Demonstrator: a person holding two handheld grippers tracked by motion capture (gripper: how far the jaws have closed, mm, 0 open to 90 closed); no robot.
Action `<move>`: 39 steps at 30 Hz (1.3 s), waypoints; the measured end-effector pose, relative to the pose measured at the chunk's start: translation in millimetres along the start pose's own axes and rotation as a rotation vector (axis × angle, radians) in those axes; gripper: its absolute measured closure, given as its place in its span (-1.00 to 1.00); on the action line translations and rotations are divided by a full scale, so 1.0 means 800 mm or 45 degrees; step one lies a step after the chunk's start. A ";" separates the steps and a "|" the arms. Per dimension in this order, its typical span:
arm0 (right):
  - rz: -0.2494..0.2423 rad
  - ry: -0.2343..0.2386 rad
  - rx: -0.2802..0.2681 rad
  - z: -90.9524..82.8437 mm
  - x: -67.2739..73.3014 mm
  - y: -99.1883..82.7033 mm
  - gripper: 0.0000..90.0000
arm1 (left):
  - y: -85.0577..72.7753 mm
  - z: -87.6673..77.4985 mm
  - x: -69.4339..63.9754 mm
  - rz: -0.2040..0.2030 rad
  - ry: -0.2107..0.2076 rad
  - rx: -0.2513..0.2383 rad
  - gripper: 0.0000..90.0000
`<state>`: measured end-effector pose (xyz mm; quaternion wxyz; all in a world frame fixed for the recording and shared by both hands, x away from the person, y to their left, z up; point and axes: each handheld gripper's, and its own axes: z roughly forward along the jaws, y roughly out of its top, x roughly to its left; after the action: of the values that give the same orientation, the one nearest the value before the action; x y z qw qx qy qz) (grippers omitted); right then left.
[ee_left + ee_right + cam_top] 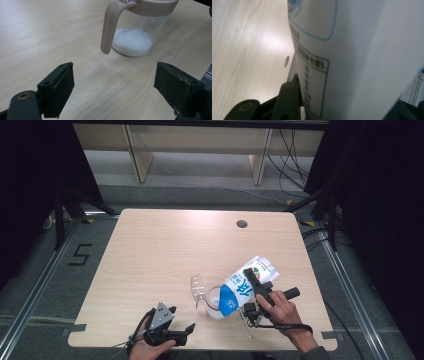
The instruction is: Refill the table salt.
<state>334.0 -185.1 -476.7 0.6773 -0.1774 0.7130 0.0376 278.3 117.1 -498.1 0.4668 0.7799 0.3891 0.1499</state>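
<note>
A white and blue milk carton (245,285) is tilted, its blue top end down over a clear jug (216,302) with a white pool in its bottom. My right gripper (257,280) is shut on the carton's sides; in the right gripper view the carton (352,60) sits between the jaws. The jug's clear lid (198,287) stands flipped up to the left. My left gripper (181,318) rests open near the front edge, left of the jug. Seen from the left gripper, the jug (132,42) and its beige handle (110,27) lie just beyond the spread fingers (60,87).
The wooden table (160,250) has a round cable hole (242,224) at the back right. A floor mark reading 5 (80,254) lies to the left. Wooden benches and cables stand behind the table.
</note>
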 end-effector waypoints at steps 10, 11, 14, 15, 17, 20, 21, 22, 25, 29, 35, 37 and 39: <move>0.001 -0.015 -0.010 0.001 0.001 0.000 0.36 | 0.000 0.000 0.000 0.002 0.002 0.001 -0.65; -0.002 -0.015 -0.010 0.001 0.000 0.000 0.36 | 0.000 0.000 0.000 0.001 0.002 -0.001 -0.65; -0.003 -0.017 -0.008 0.001 0.000 0.000 0.37 | 0.000 0.000 0.000 0.006 -0.001 0.001 -0.65; -0.021 -0.020 -0.011 0.001 -0.001 0.000 0.37 | 0.000 0.000 0.000 0.004 -0.001 -0.001 -0.65; -0.027 -0.009 -0.011 0.001 -0.002 0.000 0.37 | 0.000 0.000 -0.001 -0.008 -0.002 -0.001 -0.65; -0.014 -0.009 -0.002 0.001 -0.001 0.000 0.38 | 0.000 0.000 0.000 0.000 0.002 -0.002 -0.65; -0.018 -0.011 -0.001 0.001 -0.001 0.000 0.38 | 0.000 0.000 0.000 0.002 0.003 0.000 -0.65; -0.008 -0.004 0.002 0.001 0.000 0.000 0.38 | 0.000 0.000 0.000 -0.001 0.004 -0.001 -0.65; -0.048 -0.033 -0.042 0.003 -0.003 0.001 0.38 | 0.000 0.000 0.000 0.005 0.002 0.000 -0.65; -0.023 -0.016 -0.023 0.002 0.000 0.001 0.39 | 0.000 0.000 0.000 0.005 -0.002 -0.001 -0.65; -0.016 -0.017 -0.016 0.002 0.000 0.001 0.40 | 0.000 0.000 0.000 0.005 0.002 0.000 -0.65; -0.016 -0.016 -0.017 0.002 0.000 0.001 0.41 | 0.000 0.000 0.000 0.005 0.002 0.000 -0.65; -0.012 -0.006 -0.007 0.001 0.000 0.000 0.41 | 0.000 0.000 0.000 0.006 0.002 0.000 -0.65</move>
<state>334.8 -184.7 -476.5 0.6787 -0.1824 0.7105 0.0367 278.3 117.5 -497.8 0.4662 0.7806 0.3878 0.1516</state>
